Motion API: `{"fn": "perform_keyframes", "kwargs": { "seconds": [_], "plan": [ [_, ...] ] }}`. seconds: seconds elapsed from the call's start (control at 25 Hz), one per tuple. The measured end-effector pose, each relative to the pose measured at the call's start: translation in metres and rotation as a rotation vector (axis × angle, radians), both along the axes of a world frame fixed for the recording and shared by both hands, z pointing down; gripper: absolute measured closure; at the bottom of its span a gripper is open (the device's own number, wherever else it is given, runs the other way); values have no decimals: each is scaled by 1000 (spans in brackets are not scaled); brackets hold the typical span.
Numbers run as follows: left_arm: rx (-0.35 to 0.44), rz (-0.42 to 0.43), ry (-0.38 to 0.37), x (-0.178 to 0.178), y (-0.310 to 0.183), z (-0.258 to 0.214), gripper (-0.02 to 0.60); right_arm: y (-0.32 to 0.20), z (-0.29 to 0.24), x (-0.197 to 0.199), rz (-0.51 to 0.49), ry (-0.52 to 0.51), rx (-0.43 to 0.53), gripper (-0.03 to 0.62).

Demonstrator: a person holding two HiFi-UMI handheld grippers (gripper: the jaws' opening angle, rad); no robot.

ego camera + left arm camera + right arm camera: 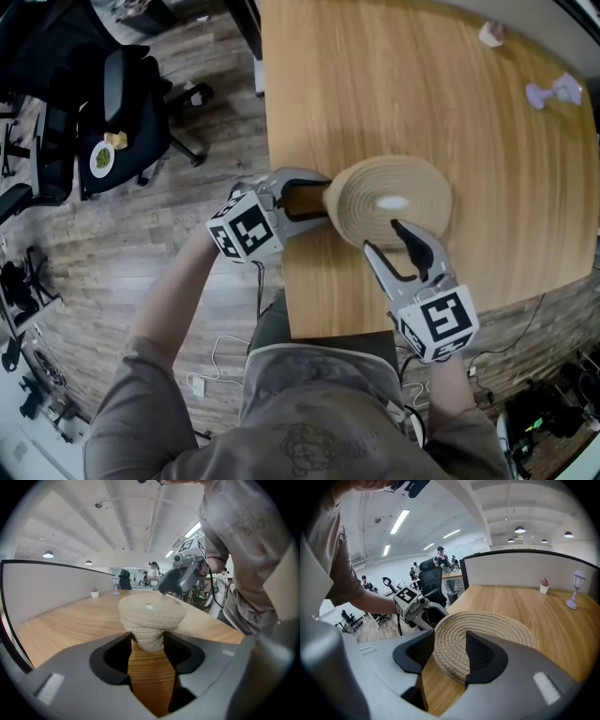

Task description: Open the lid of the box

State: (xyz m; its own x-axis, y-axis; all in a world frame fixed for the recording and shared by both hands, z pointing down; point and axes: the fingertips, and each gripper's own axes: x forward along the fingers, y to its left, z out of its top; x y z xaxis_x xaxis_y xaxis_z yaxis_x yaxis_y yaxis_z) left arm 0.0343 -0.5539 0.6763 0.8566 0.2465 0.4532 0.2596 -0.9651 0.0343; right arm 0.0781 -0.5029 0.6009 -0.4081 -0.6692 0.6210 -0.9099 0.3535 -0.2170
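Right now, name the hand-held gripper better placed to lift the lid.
Right. The right hand-held gripper already has the woven lid rim between its open jaws, while the left hand-held gripper holds the box body below the lid.

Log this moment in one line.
lid: on box | left gripper: shut on box | right gripper: open, astride lid rim

Rough coiled-rope box (pixel 394 202), smooth wood-grain table (pixel 422 84) with faint sheen

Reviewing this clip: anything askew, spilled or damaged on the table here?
Nothing stands out. The woven box sits upright on the table with its lid seated level, nothing spilled or torn. The left gripper clamps the box's body; the right gripper has open jaws straddling the lid's rim.
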Motion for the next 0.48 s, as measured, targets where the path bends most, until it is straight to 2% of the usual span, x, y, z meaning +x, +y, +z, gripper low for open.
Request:
{"fn": "perform_keyframes", "kwargs": {
  "seconds": [0.28,0.48],
  "plan": [
    [-5,-14,-6,1,0,1,367,3,16,-25,-172,110,-59,395],
    [-5,-26,-8,1,0,1,368,-5,29,-41,-241,176,-68,395]
  ]
}}
